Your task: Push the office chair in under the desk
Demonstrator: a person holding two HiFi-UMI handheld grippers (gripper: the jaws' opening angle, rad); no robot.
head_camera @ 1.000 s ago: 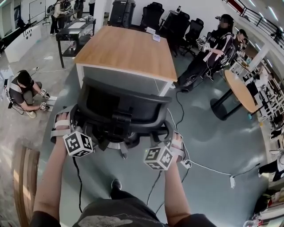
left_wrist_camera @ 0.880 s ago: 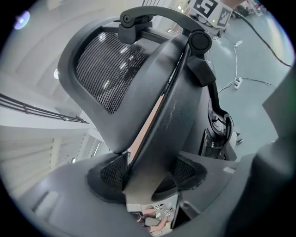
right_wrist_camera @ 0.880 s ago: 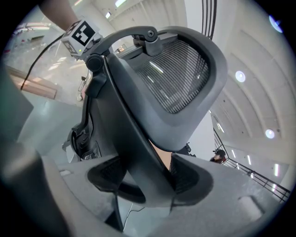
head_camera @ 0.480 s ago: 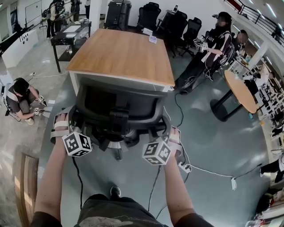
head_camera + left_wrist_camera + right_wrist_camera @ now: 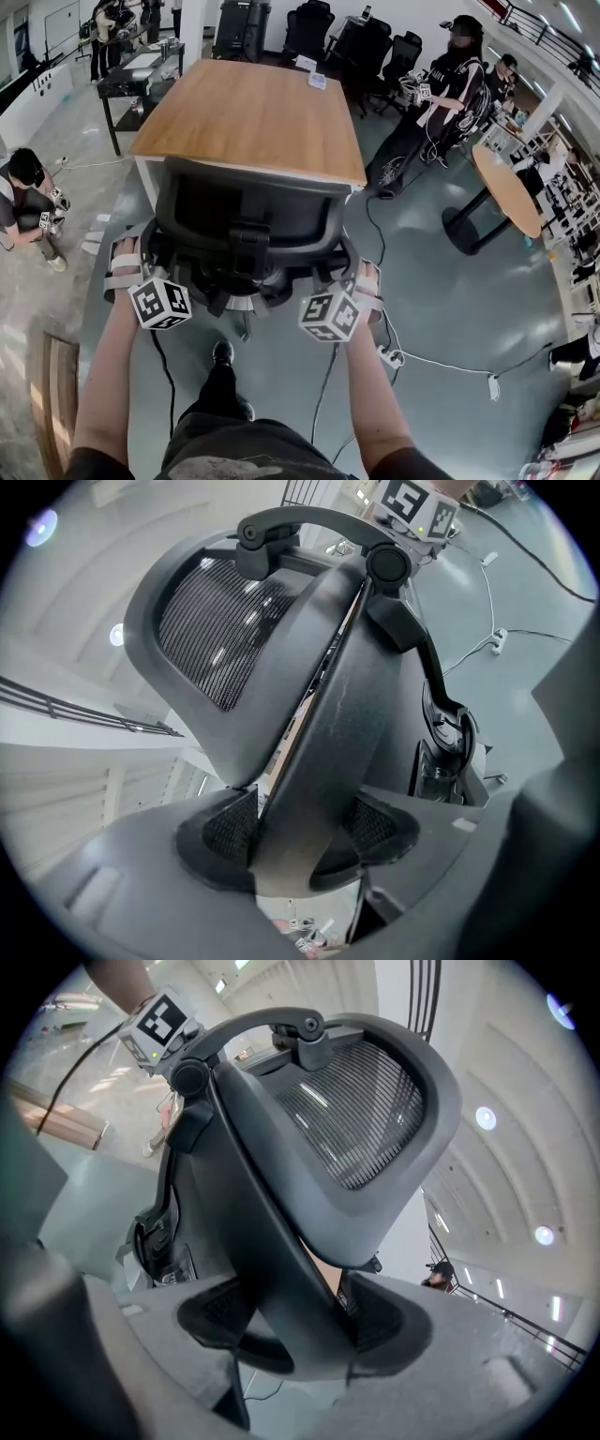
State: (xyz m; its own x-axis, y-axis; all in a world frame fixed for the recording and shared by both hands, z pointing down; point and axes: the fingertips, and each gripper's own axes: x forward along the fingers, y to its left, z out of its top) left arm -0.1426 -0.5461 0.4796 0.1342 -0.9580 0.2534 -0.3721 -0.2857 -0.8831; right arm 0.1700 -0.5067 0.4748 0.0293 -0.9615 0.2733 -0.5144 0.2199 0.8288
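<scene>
The black office chair [image 5: 248, 230] stands at the near edge of the wooden-topped desk [image 5: 248, 108], its backrest towards me. My left gripper [image 5: 141, 262] is shut on the left edge of the backrest frame. In the left gripper view the frame [image 5: 314, 761] fills the gap of the left gripper [image 5: 300, 841], both pads pressed on it. My right gripper [image 5: 354, 279] is shut on the frame's right edge. The right gripper view shows the frame [image 5: 272, 1241] clamped by the right gripper [image 5: 295, 1321], with the mesh back [image 5: 361, 1119] above. The seat is hidden behind the backrest.
A power strip [image 5: 387, 356] and cables lie on the floor at my right. A person [image 5: 23, 202] crouches at the left. Other people [image 5: 436, 94] sit at the back right beside a round table [image 5: 511, 192]. Black chairs [image 5: 375, 47] stand behind the desk.
The chair and both grippers have moved forward towards the desk; the backrest now stands closer to the desk's near edge. My foot has stepped forward under me.
</scene>
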